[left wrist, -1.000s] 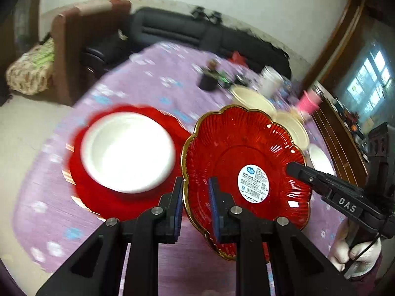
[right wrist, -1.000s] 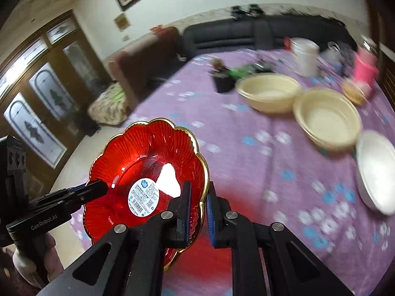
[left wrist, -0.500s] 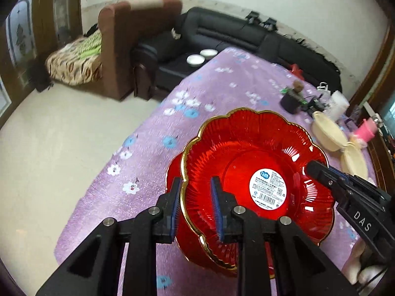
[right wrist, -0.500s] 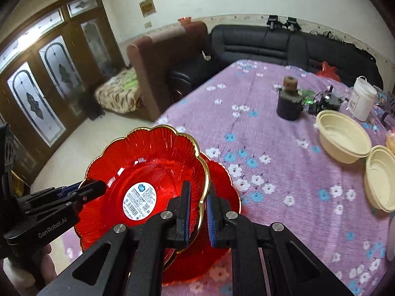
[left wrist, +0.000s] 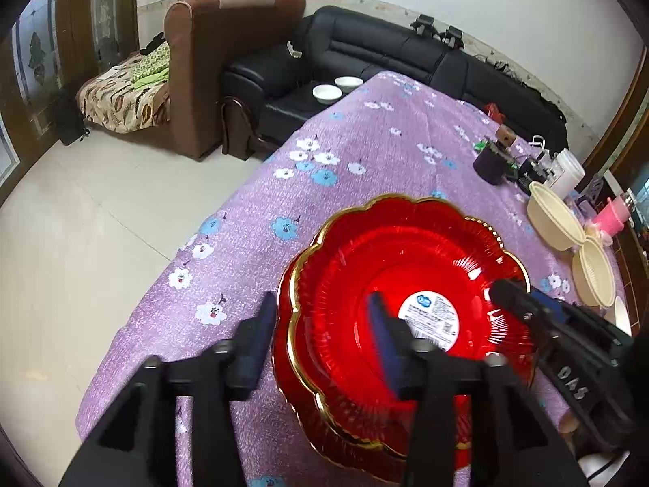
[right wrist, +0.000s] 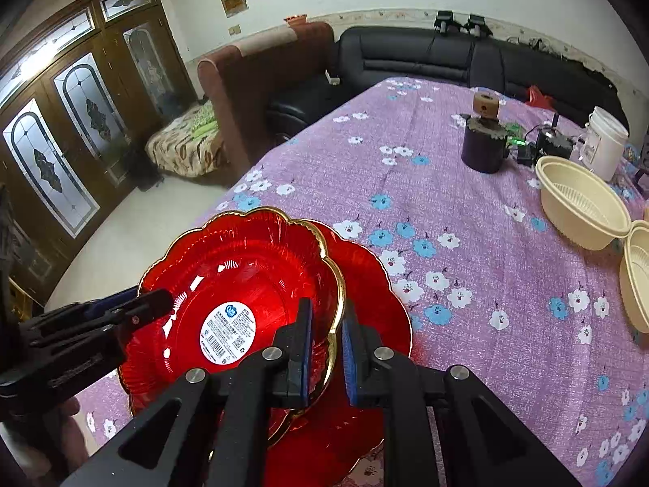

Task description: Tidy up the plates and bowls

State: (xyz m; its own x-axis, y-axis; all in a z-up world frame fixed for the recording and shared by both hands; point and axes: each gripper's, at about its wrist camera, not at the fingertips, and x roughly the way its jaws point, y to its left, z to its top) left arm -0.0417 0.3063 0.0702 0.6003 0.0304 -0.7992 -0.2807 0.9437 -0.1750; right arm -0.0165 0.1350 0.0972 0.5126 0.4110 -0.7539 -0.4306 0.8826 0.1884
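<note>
Red plate (right wrist: 251, 268) between both level hand-held grippers

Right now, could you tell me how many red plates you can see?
2: the upper red plate sits between both grippers' fingers, and the lower red plate lies on the table beneath it. More could be hidden underneath.

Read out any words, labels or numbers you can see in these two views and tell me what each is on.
"DAS": on the right gripper body, seen from the left wrist.
Round white sticker with a barcode and blue logo, on the upper red plate: print too small to read.
Lettering on the left gripper body: too blurred to read.
Wall plaque: unreadable.
</note>
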